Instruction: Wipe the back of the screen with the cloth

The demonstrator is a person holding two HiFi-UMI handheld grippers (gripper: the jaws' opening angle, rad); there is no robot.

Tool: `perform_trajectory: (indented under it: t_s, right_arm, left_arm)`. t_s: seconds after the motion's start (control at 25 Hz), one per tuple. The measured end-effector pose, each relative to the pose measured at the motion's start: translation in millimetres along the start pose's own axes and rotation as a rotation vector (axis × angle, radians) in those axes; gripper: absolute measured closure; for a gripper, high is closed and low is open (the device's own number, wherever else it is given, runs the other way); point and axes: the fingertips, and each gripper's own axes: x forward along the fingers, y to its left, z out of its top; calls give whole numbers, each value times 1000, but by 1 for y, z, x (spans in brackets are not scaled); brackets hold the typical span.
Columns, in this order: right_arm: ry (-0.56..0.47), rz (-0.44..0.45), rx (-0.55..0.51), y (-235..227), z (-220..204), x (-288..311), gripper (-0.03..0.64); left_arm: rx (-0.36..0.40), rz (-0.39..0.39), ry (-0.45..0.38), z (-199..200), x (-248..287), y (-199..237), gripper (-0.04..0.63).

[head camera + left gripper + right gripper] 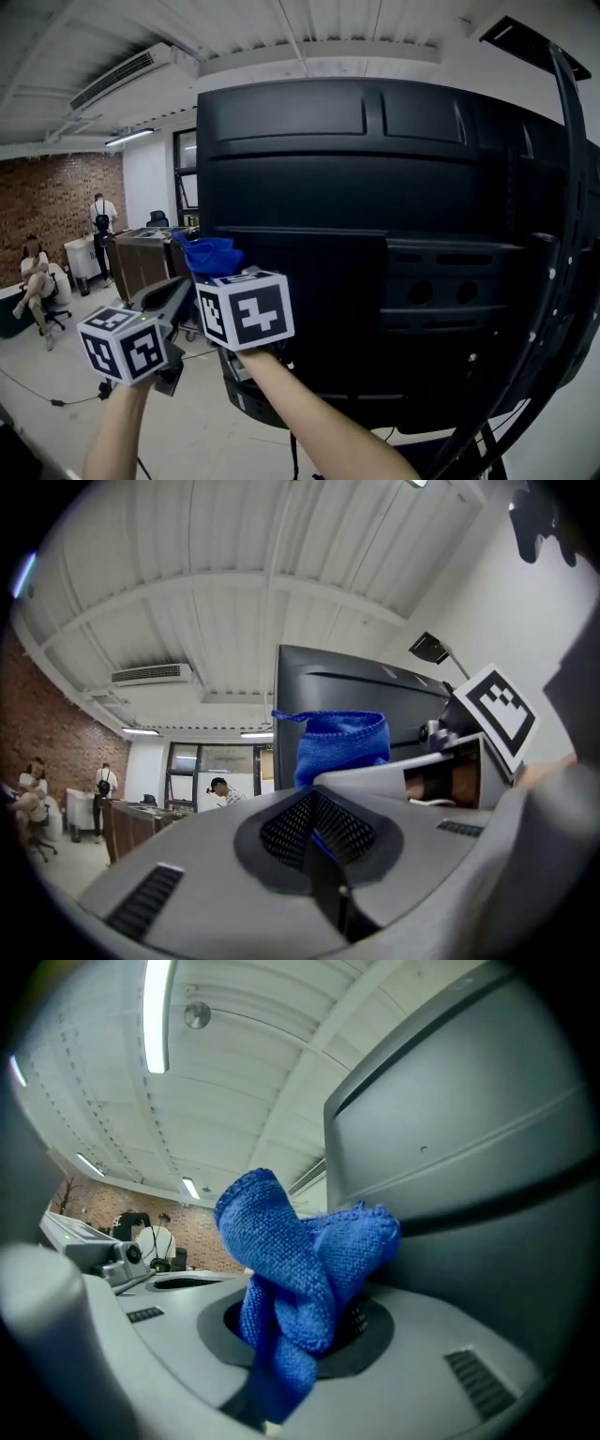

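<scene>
Right tongs [286, 1358] clamp the cloth [300, 1260] beside the screen [375, 216] back; left tongs [314, 846] clenched, empty. I judge nearly all wiping remains.

The screen [375, 234] runs off the head view at 3 o'clock and at 6. Most of the cloth [211, 253] hides behind the right gripper [217, 274], whose cube covers its jaws there. At 9 o'clock, the distant people [36, 272] are too small to make out.
</scene>
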Motion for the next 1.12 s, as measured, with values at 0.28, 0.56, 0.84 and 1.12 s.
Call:
perform_trajectory:
  t_s: [0.28,0.56,0.84,1.12]
  right_arm:
    - [-44,-177,-79,-48,-8,-64,534]
    - [-111,-407,-169,-86,-15,-147,556]
    - [-115,-402,-201,-80,-30,-150,549]
    - [-168,-221,-116,-33,-55,-102,546]
  left_arm:
    - [9,-132,-18,-9,30,-69,589]
    - [41,-257,-48,-14,61,-147,594]
    - [74,-253,-73,-17,60,-148,589]
    - [79,-121,-32,-46,19,-87,588]
